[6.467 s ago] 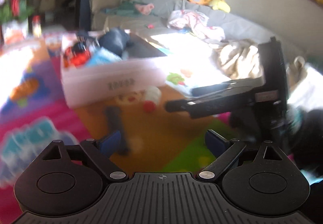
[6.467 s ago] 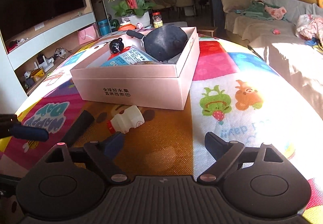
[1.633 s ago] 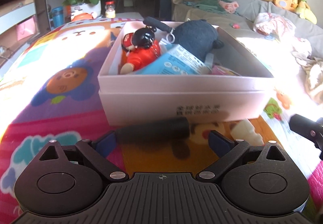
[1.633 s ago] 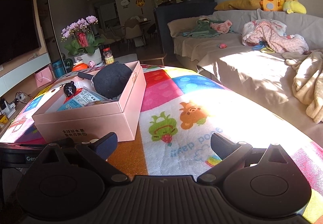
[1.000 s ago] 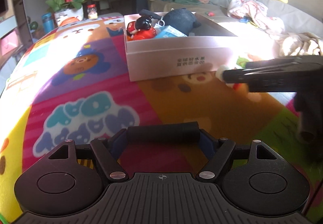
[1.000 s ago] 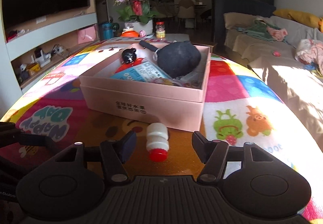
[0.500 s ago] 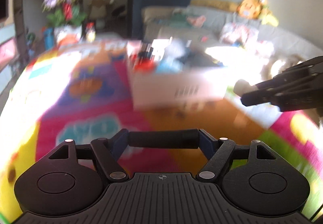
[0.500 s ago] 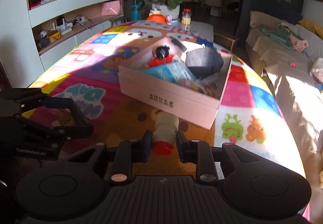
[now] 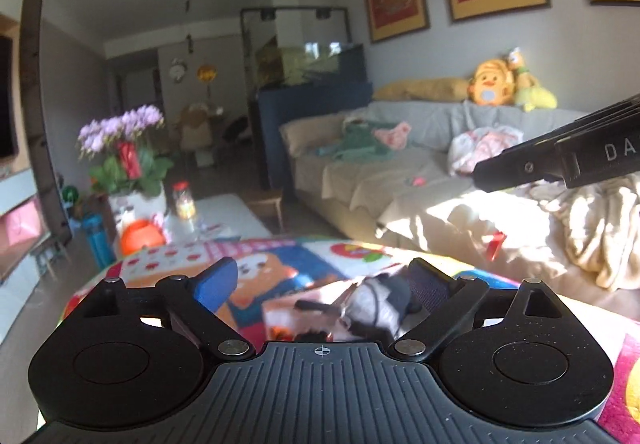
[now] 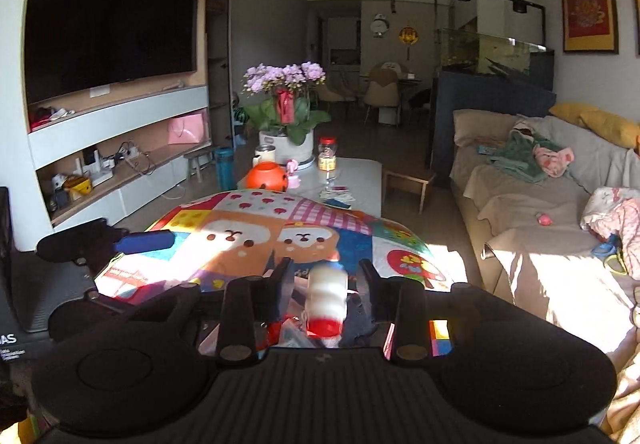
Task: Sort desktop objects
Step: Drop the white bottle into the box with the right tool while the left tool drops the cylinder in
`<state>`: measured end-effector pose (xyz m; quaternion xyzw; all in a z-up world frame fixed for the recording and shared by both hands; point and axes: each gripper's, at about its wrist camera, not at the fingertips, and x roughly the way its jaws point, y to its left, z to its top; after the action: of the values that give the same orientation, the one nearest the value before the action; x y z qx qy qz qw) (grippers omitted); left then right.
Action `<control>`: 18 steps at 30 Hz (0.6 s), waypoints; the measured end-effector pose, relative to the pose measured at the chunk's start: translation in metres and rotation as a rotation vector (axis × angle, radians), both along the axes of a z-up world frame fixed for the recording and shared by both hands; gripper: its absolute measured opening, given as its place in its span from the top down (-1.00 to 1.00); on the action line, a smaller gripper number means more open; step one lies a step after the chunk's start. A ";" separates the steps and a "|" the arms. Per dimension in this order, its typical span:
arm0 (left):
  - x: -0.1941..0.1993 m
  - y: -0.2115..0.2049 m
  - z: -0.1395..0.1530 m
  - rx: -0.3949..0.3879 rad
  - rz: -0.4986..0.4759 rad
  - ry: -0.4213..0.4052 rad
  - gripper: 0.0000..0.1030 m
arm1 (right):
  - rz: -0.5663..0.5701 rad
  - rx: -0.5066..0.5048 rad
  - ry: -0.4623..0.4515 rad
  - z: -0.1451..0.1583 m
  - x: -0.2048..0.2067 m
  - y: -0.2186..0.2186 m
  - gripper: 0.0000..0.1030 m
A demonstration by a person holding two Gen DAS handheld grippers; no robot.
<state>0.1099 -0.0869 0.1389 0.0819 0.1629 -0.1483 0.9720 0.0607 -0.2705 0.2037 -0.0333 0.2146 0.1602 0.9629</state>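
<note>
My right gripper [image 10: 324, 286] stood spread around the bottle [image 10: 326, 302], which looked loose above the box [image 9: 280, 314]. My left gripper [image 9: 324, 282] was spread and empty over the same box. Risk: the bottle could bounce off the toys [image 9: 380, 304] and roll onto the mat [image 10: 248, 236].

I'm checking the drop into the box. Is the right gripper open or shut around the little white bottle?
Open. The right gripper has its fingers spread clear of the white bottle, with gaps on both sides.
</note>
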 end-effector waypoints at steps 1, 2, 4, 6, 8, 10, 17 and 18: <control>-0.002 0.005 -0.006 -0.007 0.006 0.018 -0.88 | -0.012 0.004 0.001 -0.005 0.003 -0.001 0.13; -0.006 0.011 -0.016 -0.007 0.007 0.042 -0.90 | -0.019 0.014 0.007 -0.013 0.003 -0.005 0.00; -0.016 0.017 -0.038 0.015 0.023 0.095 -0.94 | -0.027 0.028 0.022 -0.031 0.000 -0.010 -0.21; -0.027 0.023 -0.063 0.029 0.052 0.163 -0.96 | -0.044 0.047 0.056 -0.053 -0.005 -0.018 -0.34; -0.035 0.028 -0.086 0.008 0.077 0.233 -1.00 | -0.072 0.067 0.097 -0.074 -0.011 -0.024 -0.47; -0.042 0.031 -0.106 -0.023 0.104 0.297 -1.00 | -0.099 0.073 0.132 -0.098 -0.022 -0.027 -0.66; -0.055 0.030 -0.147 -0.013 0.187 0.386 -1.00 | -0.092 0.010 0.279 -0.175 -0.058 -0.004 -1.00; -0.054 0.028 -0.150 -0.010 0.195 0.402 -1.00 | -0.101 -0.019 0.274 -0.184 -0.062 0.002 -1.00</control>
<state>0.0561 -0.0594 -0.0108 0.0298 0.3600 -0.0677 0.9300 -0.0013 -0.2681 0.0201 -0.0092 0.3468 0.1124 0.9311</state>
